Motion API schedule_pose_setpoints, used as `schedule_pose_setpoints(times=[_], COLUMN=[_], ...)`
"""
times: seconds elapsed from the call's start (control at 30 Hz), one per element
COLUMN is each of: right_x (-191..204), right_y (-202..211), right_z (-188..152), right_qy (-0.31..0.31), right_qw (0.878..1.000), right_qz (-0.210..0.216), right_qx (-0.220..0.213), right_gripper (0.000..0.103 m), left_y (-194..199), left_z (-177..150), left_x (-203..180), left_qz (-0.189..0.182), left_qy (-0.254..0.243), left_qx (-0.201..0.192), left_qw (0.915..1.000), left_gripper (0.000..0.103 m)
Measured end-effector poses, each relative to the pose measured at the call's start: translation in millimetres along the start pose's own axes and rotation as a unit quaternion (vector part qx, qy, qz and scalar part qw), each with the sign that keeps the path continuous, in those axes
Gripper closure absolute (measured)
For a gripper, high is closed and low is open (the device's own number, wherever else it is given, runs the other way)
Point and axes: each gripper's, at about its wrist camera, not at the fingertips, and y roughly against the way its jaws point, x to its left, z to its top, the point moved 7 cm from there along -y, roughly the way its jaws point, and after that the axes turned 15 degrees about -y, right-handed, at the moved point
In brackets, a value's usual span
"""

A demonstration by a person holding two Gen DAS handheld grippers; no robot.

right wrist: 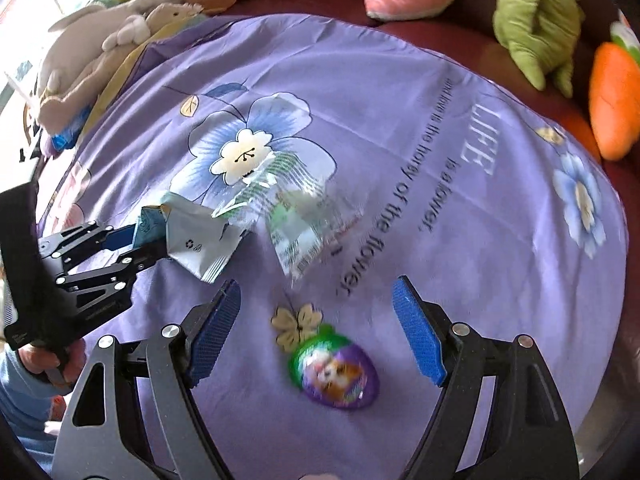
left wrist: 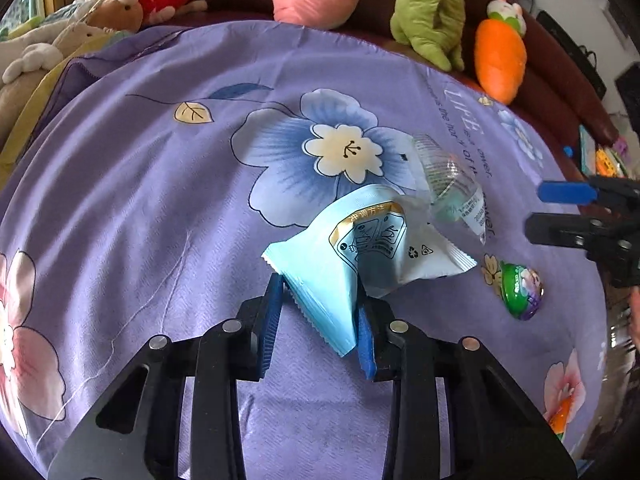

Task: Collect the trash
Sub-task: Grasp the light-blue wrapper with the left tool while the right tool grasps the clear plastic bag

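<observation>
Two grippers: my left gripper [left wrist: 320, 312] pinches the blue wrapper [left wrist: 360, 248]; I lower my wide-open, empty right gripper [right wrist: 316, 328] straight over the egg wrapper [right wrist: 336, 372].

matt purple cloth [left wrist: 160, 184] under a glossy blue packet [left wrist: 360, 256], clear crinkled plastic wrapper [left wrist: 448, 184], shiny foil egg [right wrist: 336, 372].

light blue packet [left wrist: 348, 264]: crumpled, printed, raised at one end off the purple cloth
clear wrapper [left wrist: 448, 180]: crinkled, lying just beside the packet
purple-green egg wrapper [right wrist: 336, 372]: glossy, lying apart, nearer the edge
</observation>
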Motion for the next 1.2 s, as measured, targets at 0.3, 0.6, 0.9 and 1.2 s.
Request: schedule_pose_setpoints(times=[0.3,0.6,0.9,1.2], right_x=[24.0,32.9,31.0,15.5], right_y=[-29.6,-68.0,-69.6,-31.7], right_z=[25.8,37.8,20.7,4.4], right_qy=[0.067,0.111,0.071,0.011], right_qw=[0.998,0.993,0.996,0.999], right_qz=[0.003,0.004,0.032,0.033], right_qx=[0.002,0.024,0.038,0.018], right_gripper=[0.028,0.028,0.040,0.040], left_y=[-0.3,-3.2,-2.0,5.5], left_z=[-2.0,-4.1,-5.5,-6.4], left_x=[17.5,23.5,24.1,10.7], left_qz=[-0.013,-0.020,-0.020,-0.027], left_qy=[0.028,0.047,0.054,0.050], left_qx=[-0.001,-0.003,-0.008,-0.008], left_qw=[0.9995,0.9987,0.9983,0.9984], left_gripper=[0.069,0.069,0.069,0.069])
